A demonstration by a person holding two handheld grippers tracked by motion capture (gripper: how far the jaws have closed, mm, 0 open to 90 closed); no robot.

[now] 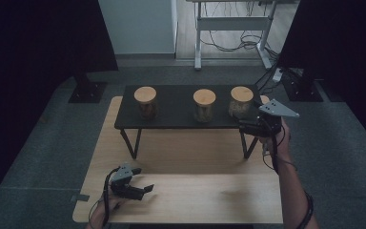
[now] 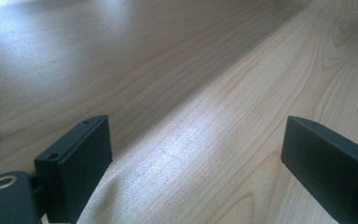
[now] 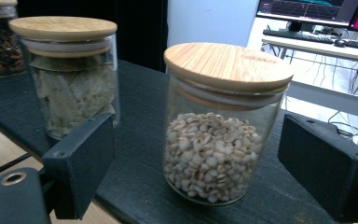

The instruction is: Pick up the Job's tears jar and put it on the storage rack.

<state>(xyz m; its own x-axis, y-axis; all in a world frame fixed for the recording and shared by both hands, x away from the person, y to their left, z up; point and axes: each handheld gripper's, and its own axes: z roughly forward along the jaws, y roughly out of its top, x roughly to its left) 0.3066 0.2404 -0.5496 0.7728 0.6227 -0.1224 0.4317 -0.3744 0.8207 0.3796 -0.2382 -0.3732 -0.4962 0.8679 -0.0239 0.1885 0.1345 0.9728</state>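
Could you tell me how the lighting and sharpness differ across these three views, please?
High view: dim, with black corners, the shelf dark, the jars' lids catching light. Left gripper view: a pale sheen on the table and a broad shadow at upper left. Right gripper view: bright, the grain jar sharp, the background desk soft.

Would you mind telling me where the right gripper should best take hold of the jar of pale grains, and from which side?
Probably the glass body of the jar of pale grains, below the wooden lid, coming level from the front edge of the black shelf. The jar stands upright and round, and the right gripper already faces it with its jaws open wider than the glass.
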